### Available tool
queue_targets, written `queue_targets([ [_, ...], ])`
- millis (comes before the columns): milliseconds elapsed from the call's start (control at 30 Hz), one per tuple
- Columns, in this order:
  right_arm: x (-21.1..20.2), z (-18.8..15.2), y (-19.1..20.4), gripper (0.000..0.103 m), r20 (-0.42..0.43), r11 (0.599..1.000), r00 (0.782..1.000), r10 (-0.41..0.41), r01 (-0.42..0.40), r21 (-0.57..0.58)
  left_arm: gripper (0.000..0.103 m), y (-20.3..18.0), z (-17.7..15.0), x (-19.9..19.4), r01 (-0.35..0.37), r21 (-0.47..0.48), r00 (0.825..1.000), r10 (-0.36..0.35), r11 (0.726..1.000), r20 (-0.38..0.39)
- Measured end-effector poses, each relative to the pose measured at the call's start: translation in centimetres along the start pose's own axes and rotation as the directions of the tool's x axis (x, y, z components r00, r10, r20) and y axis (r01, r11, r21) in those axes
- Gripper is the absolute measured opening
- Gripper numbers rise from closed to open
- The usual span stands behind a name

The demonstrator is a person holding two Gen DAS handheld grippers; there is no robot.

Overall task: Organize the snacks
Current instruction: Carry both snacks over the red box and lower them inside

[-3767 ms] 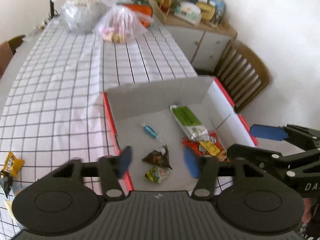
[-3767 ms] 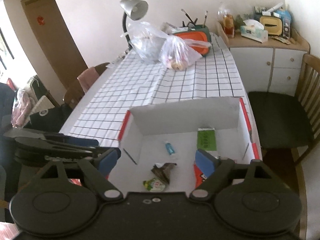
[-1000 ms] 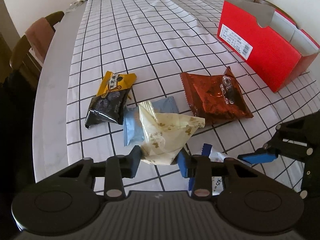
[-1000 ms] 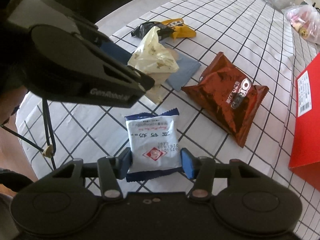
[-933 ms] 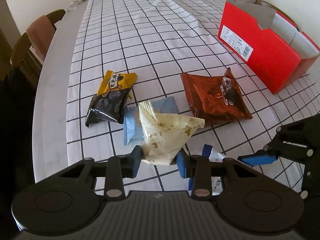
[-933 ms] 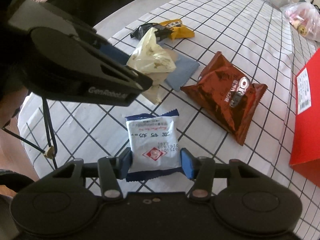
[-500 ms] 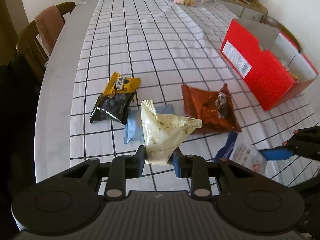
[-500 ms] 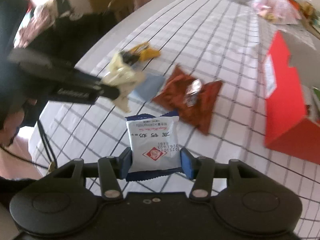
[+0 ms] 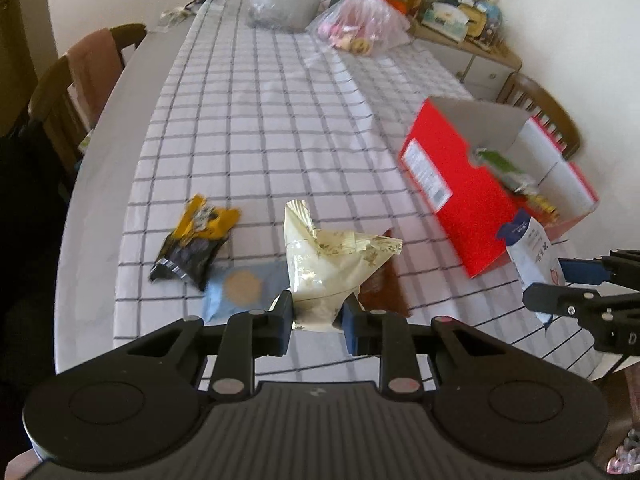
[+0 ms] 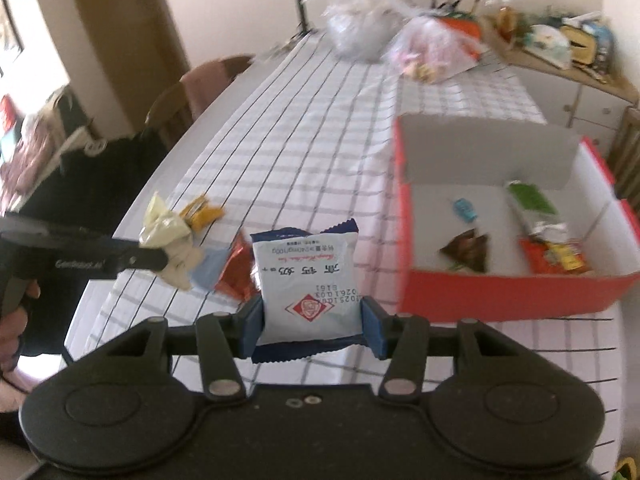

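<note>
Already boxed: red box (image 10: 500, 292) holds a green packet (image 10: 528, 196), a blue candy (image 10: 464, 209), a dark triangular packet (image 10: 468, 254) and a red-yellow packet (image 10: 556, 258).
In transit, left: left gripper (image 9: 316, 314), jaws having just closed further, now narrow and pinched on the cream wrapper (image 9: 332, 268), lifted off the checked tablecloth (image 9: 260, 120).
In transit, right: right gripper (image 10: 311, 326), jaws moderately apart, clamped on the blue-white packet (image 10: 308, 280), just short of the box.
Left on table: yellow-black packet (image 9: 196, 236), pale blue packet (image 9: 244, 288), brown-red packet (image 9: 384, 284).
Judged progress: about halfway.
Right view only: the box interior in full.
Left view only: the pale blue packet's round print.
</note>
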State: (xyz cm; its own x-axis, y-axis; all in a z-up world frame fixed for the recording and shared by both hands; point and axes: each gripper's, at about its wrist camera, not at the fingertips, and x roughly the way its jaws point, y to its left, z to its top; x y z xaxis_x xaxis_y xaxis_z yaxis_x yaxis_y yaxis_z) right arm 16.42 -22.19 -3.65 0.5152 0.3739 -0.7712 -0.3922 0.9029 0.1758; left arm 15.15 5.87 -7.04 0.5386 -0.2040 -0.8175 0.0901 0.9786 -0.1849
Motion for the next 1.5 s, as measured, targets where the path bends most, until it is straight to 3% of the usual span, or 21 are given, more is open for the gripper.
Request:
queue_targets([
  [500,-4.5,2.3,-9.4,0.05,0.112,0.992,0.989,-0.097,0.086,0.095,0.025,-10.3,4.7,-0.1,0.071,0.076,0.996,-0.074,0.995,0.04],
  [967,-2.9,3.9,-18.9,0.05,0.081,0.98,0.982,-0.17,0.16,0.117,0.024,-19.5,8.8,4.3,0.044,0.119,0.997,-0.052,0.992,0.06],
  [1233,-1.5,4.0,-21.3,0.05,0.053,0.985,0.99,-0.129,0.122,0.121,0.025,-17.9,8.4,6.1,-0.016,0.028,1.0,0.016,0.999,-0.002],
  [1500,-1.7,3.4,-19.4,0.05,0.062,0.998,0.998,0.008,-0.012,0.067,0.025,-14.4,4.5,6.6,-0.069,-0.13,0.991,0.053,0.989,-0.122],
])
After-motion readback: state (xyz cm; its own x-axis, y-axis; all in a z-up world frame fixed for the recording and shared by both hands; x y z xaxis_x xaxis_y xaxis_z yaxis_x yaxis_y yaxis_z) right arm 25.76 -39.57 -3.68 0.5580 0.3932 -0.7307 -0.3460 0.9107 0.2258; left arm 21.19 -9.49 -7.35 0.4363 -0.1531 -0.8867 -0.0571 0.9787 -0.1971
